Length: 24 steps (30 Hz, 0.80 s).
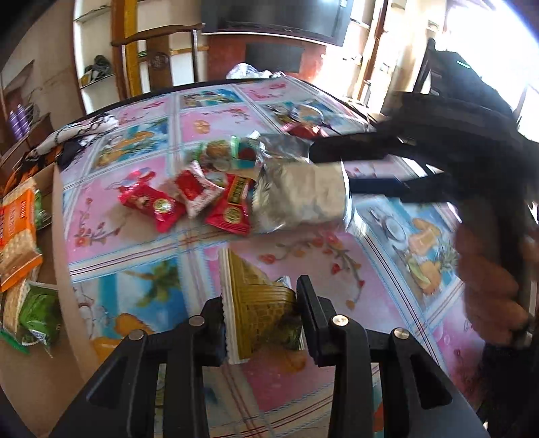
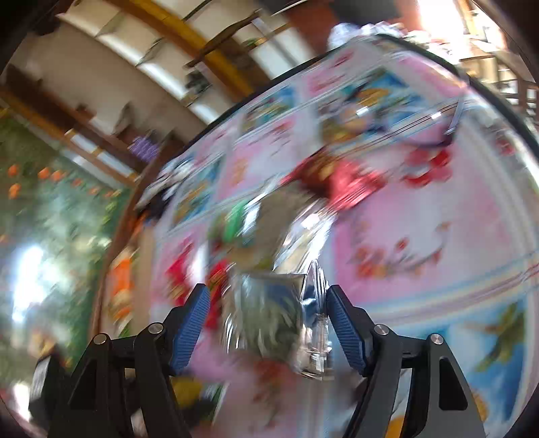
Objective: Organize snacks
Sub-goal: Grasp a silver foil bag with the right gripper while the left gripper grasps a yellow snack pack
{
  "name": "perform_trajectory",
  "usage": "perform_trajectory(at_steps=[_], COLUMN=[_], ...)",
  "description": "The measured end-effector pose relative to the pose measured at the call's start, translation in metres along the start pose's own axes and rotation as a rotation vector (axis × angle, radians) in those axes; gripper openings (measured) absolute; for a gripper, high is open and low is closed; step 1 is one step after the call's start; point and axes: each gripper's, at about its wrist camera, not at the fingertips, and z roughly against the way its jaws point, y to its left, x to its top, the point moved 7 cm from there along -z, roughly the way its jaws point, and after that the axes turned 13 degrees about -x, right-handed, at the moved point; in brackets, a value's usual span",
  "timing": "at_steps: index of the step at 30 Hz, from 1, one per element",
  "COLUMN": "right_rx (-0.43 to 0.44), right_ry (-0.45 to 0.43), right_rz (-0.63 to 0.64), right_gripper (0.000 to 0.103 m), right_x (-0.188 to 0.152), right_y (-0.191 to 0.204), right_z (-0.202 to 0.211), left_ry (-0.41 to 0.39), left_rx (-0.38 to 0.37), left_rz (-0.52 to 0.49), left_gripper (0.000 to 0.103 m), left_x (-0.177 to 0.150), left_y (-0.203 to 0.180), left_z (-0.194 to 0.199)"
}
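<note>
While my left gripper (image 1: pixel 261 316), tilted down at the table (image 1: pixel 387 269), pinches the gold packet (image 1: pixel 256 303), my right gripper (image 2: pixel 267 323) reaches level across from the right, jaws wide about the silver packet (image 2: pixel 266 320); grip unclear.

A lived-in home dining room: the worktop (image 1: pixel 209 246) wears a plastic cloth printed with pink flower squares and blue fruit scenes. At its far side stands a wooden chair (image 1: pixel 158 37); behind it, white wall shelves (image 1: pixel 96 72) hold household odds and ends, and a dark television (image 1: pixel 279 17) hangs above a reddish cabinet. Strong daylight pours through a window (image 1: pixel 478 30) at far right. Wrapped snacks (image 1: pixel 188 198) lie scattered mid-worktop.
</note>
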Motion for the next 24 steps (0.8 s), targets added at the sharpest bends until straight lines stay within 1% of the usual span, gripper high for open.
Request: perform_trajectory(at_steps=[1, 2, 3, 4, 7, 8, 11, 14, 18, 19, 21, 22, 24], right_rx=[0.06, 0.091, 0.093, 0.072, -0.094, -0.11, -0.093, -0.088, -0.116, -0.134, -0.159, -0.164, -0.198], right_ry=[0.029, 0.049, 0.042, 0.016, -0.111, -0.125, -0.111, -0.077, -0.056, -0.053, -0.053, -0.053, -0.063], right_rz=[0.013, 0.035, 0.061, 0.089, 0.125, 0.142, 0.175, 0.239, 0.288, 0.31, 0.345, 0.367, 0.406], right_gripper=[0.076, 0.077, 0.078, 0.08, 0.083, 0.084, 0.084, 0.084, 0.084, 0.084, 0.084, 0.084, 0.084], right_x=[-0.008, -0.013, -0.015, -0.015, -0.006, -0.005, -0.007, -0.011, -0.018, -0.02, -0.024, -0.026, -0.029], right_y=[0.008, 0.014, 0.018, 0.019, 0.012, 0.013, 0.021, 0.03, 0.035, 0.036, 0.04, 0.042, 0.046], right_z=[0.006, 0.012, 0.018, 0.024, 0.036, 0.036, 0.025, 0.007, -0.006, -0.008, -0.01, -0.011, -0.013], left_ry=[-0.007, -0.015, -0.021, -0.024, -0.039, -0.044, -0.06, -0.073, -0.034, -0.027, -0.021, -0.019, 0.006], left_rx=[0.001, 0.004, 0.003, -0.001, -0.004, -0.007, -0.011, -0.014, -0.024, -0.021, -0.012, -0.008, -0.013], left_rz=[0.007, 0.019, 0.029, 0.036, 0.049, 0.05, 0.057, 0.069, 0.045, 0.037, 0.028, 0.022, 0.001], left_gripper=[0.032, 0.032, 0.032, 0.032, 0.032, 0.032, 0.032, 0.032, 0.033, 0.035, 0.051, 0.055, 0.074], left_x=[0.001, 0.002, 0.003, 0.004, 0.007, 0.008, 0.009, 0.011, 0.008, 0.007, 0.006, 0.005, 0.003], left_y=[0.002, 0.005, 0.008, 0.009, 0.013, 0.013, 0.016, 0.02, 0.018, 0.017, 0.016, 0.015, 0.013], left_z=[0.002, 0.004, 0.006, 0.008, 0.012, 0.014, 0.02, 0.025, 0.02, 0.019, 0.019, 0.019, 0.018])
